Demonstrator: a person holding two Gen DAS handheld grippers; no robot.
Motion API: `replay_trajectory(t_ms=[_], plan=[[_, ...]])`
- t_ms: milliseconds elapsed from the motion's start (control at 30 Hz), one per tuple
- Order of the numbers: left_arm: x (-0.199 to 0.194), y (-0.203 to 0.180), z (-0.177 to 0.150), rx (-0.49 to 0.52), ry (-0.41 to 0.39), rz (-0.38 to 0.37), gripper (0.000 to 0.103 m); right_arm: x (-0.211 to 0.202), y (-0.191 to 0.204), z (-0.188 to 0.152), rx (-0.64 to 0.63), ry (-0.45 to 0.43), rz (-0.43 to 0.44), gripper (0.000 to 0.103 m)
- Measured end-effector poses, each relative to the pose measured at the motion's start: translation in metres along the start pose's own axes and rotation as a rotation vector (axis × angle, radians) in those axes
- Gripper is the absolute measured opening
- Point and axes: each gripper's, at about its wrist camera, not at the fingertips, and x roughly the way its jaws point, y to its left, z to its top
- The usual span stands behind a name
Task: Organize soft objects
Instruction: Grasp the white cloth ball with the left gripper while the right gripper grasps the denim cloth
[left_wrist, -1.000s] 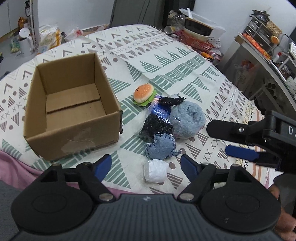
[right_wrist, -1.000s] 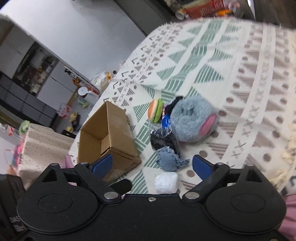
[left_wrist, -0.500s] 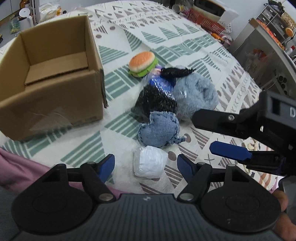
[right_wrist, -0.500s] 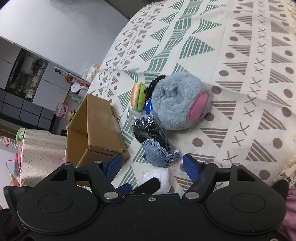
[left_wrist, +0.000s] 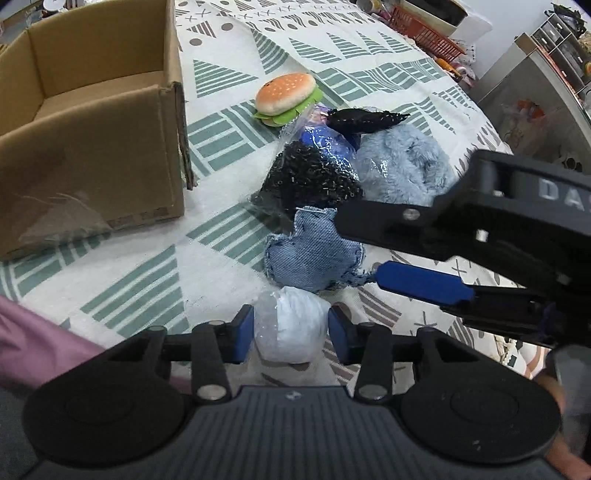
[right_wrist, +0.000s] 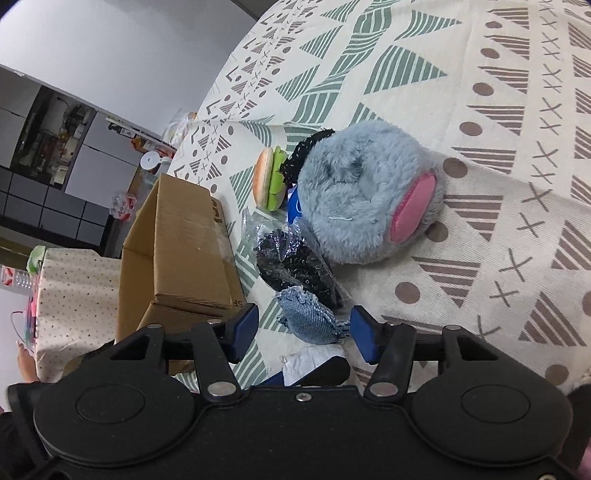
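The left gripper (left_wrist: 291, 329) is being held wide apart around the white wrapped ball (left_wrist: 291, 328), ready for lifting into the cardboard box (left_wrist: 92, 155). The right gripper (right_wrist: 303, 328) is being held apart around the denim pouch (right_wrist: 312, 319).

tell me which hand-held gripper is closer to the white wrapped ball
Left. The left hand-held gripper has its open fingers on either side of the white wrapped ball. The right hand-held gripper is open around the denim pouch, just beyond the ball.
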Motion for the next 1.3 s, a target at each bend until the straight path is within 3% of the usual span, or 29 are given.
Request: replay_trajectory(t_ms=[333,533,600,700,1100,1300], plan=[[-0.012,0.013,0.001,-0.034,-0.022,0.001,0.041,0.014,0.001,0.000,-0.033,0.021,-0.055,0.055],[-0.024,0.017,0.000,-0.044,-0.044,0.000,0.042,0.020,0.000,-0.001,-0.048,0.030,-0.090,0.037],[-0.030,0.017,0.001,-0.044,-0.054,-0.005,0.042,0.021,0.002,-0.001,-0.053,0.021,-0.100,0.026],[-0.043,0.015,0.002,-0.037,-0.079,-0.008,0.042,0.018,0.010,-0.003,-0.089,0.005,-0.101,0.021],[-0.103,0.020,0.005,-0.016,-0.188,-0.024,0.042,-0.025,0.023,-0.022,-0.119,-0.116,-0.079,0.020],[-0.122,0.026,0.008,-0.020,-0.223,-0.040,0.042,-0.033,0.028,-0.025,-0.137,-0.163,-0.139,0.020]])
